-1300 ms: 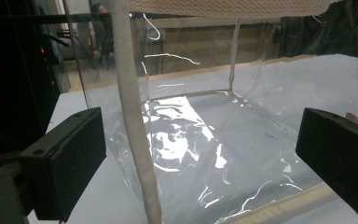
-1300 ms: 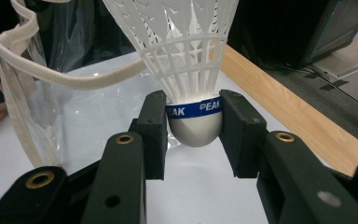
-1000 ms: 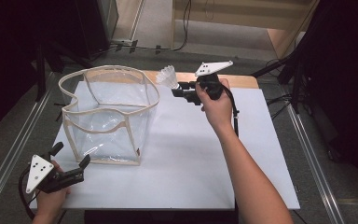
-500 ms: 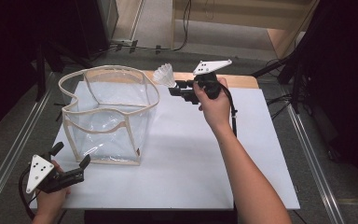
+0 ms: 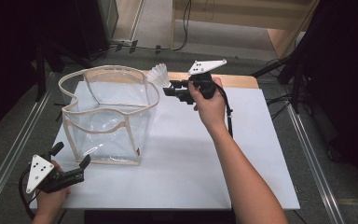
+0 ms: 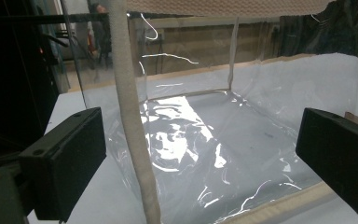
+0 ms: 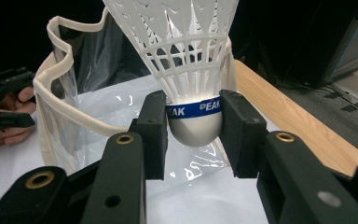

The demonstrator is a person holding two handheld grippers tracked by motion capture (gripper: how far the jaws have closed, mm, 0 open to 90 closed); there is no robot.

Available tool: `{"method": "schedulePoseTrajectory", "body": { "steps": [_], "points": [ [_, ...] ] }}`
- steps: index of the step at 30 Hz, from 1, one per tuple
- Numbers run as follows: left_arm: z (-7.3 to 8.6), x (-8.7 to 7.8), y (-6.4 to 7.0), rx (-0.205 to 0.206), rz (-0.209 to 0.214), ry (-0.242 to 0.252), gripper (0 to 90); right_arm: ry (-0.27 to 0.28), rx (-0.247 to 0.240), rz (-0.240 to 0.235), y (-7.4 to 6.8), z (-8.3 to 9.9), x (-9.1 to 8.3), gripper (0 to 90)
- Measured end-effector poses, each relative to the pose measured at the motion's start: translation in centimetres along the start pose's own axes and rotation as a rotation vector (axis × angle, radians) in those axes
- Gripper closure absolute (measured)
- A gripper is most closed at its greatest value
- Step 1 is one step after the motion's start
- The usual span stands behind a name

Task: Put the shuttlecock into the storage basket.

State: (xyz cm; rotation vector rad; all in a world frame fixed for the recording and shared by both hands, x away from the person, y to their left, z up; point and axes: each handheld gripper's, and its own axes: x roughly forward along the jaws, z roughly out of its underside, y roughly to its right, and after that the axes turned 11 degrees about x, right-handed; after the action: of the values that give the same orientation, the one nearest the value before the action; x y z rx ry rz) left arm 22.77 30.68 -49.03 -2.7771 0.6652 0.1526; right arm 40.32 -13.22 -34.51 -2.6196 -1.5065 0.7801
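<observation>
Above the bag's (image 5: 107, 116) far rim, a shuttlecock (image 7: 193, 70) is pinched at its cork by the right gripper (image 7: 193, 122); release is best delayed until it is carried over the opening. The left gripper (image 5: 70, 170) waits wide open, empty.

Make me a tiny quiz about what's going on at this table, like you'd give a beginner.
1. True or false: the right gripper is shut on the shuttlecock.
2. What word is printed on the shuttlecock's blue band?
3. Where is the left gripper? A) inside the clear bag B) open, near the bag's front corner C) holding the bag's rim

Key
1. True: its jaws press the white rounded base from both sides.
2. PEAK.
3. B: in the left gripper view its jaws stand wide apart, facing the bag's cloth-edged corner.
</observation>
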Motion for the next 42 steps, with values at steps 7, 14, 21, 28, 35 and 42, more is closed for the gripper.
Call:
{"method": "schedulePoseTrajectory", "body": {
  "steps": [7,14,21,28,35,42],
  "points": [
    [0.0,0.0,0.0,0.002,0.000,-0.001,2.3,0.003,-0.004,-0.019,-0.4,-0.3,0.5,61.3],
    [0.0,0.0,0.0,-0.003,0.000,0.002,2.3,0.004,-0.010,-0.032,-0.8,-0.4,1.0,61.3],
    [0.0,0.0,0.0,-0.003,0.001,0.002,2.3,0.006,-0.020,-0.052,-1.4,-0.8,1.7,61.4],
    [0.0,0.0,0.0,-0.005,0.002,0.002,2.3,0.002,-0.024,-0.074,-1.9,-1.0,2.3,61.3],
    [0.0,0.0,0.0,-0.005,0.002,0.002,2.3,0.000,-0.029,-0.090,-2.3,-1.2,2.7,61.3],
    [0.0,0.0,0.0,-0.005,0.003,0.003,2.3,-0.012,-0.059,-0.111,-2.6,-1.2,2.9,43.7]
  ]
}}
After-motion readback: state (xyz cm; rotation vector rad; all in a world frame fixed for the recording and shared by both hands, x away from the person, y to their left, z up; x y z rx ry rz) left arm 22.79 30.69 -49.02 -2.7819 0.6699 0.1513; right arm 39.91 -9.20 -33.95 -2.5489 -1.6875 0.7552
